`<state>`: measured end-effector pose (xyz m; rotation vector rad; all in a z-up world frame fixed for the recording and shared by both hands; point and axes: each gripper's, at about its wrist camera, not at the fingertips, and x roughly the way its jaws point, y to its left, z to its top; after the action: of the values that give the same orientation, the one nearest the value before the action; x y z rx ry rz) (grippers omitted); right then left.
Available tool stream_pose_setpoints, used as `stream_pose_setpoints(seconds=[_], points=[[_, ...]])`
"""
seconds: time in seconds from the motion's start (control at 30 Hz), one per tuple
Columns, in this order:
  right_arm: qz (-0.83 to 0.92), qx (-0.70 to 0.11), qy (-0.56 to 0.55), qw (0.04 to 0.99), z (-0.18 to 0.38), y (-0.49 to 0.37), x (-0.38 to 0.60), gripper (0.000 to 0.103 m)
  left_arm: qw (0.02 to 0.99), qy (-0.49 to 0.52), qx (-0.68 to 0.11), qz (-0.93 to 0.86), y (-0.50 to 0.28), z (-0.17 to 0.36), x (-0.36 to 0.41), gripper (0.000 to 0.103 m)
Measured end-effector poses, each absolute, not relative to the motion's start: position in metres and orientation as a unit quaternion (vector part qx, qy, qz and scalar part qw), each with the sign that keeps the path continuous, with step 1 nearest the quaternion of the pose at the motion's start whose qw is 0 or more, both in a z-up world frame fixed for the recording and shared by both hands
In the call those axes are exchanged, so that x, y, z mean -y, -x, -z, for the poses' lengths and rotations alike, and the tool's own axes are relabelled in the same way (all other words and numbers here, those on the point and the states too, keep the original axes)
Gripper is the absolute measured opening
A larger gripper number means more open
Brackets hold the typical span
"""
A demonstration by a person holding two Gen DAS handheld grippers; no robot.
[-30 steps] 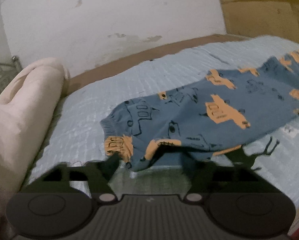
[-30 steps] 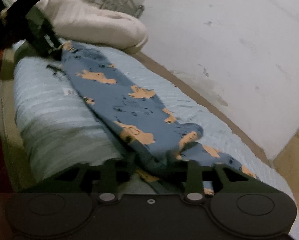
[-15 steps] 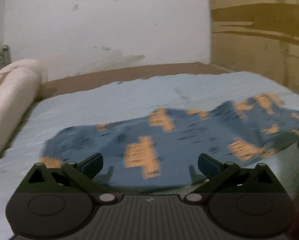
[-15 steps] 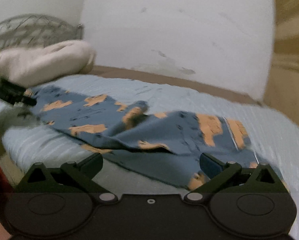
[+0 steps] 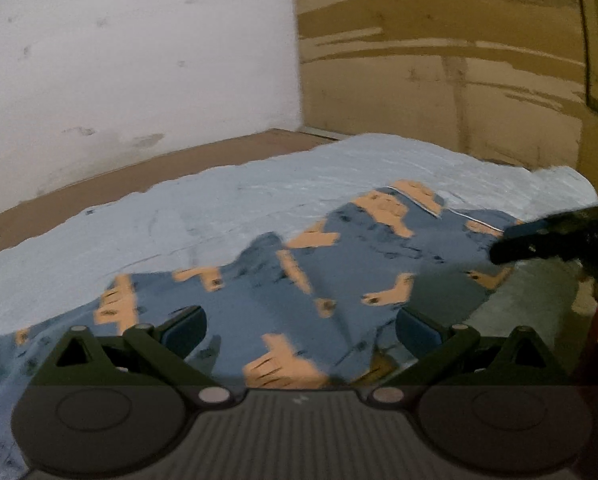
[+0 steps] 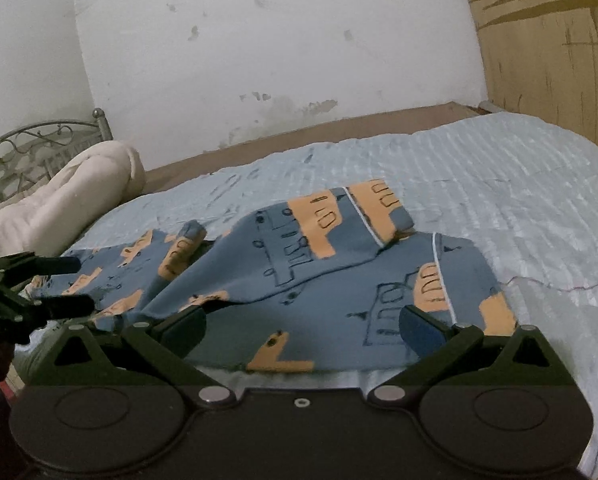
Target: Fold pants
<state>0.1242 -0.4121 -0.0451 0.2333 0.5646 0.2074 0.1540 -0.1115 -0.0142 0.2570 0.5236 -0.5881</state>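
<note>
My left jaws (image 5: 299,330) and right jaws (image 6: 301,328) have just sprung wide open, empty. The pants (image 6: 339,276) lie rumpled on the bed (image 6: 519,184), one fold laid, more folding left.

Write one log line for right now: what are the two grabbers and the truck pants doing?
left gripper: open, empty, jaws just opened | right gripper: open, empty, jaws just opened | pants: lying rumpled on bed cover, released
</note>
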Motion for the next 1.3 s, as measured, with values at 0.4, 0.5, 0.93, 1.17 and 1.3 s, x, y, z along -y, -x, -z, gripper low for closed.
stream_pose_setpoints(seconds=[0.4, 0.5, 0.93, 1.17, 1.3], points=[[-0.094, -0.316, -0.159, 0.931, 0.038, -0.196, 0.449, 0.09, 0.873, -0.223, -0.269, 0.339, -0.153, 0.024, 0.16, 0.067], [-0.091, -0.33, -0.181, 0.922, 0.04, -0.217, 0.458, 0.087, 0.868, -0.24, -0.272, 0.339, -0.153, 0.027, 0.166, 0.054], [-0.097, -0.329, -0.233, 0.91, 0.027, -0.247, 0.465, 0.019, 0.884, -0.199, -0.283, 0.315, -0.163, 0.016, 0.16, 0.0], [-0.101, -0.261, -0.192, 0.941, -0.019, -0.222, 0.467, 0.016, 0.89, -0.182, -0.259, 0.327, -0.155, -0.001, 0.156, 0.0], [-0.084, -0.225, -0.18, 0.954, -0.027, -0.178, 0.481, 0.016, 0.875, -0.208, -0.263, 0.35, -0.143, 0.006, 0.161, 0.0]])
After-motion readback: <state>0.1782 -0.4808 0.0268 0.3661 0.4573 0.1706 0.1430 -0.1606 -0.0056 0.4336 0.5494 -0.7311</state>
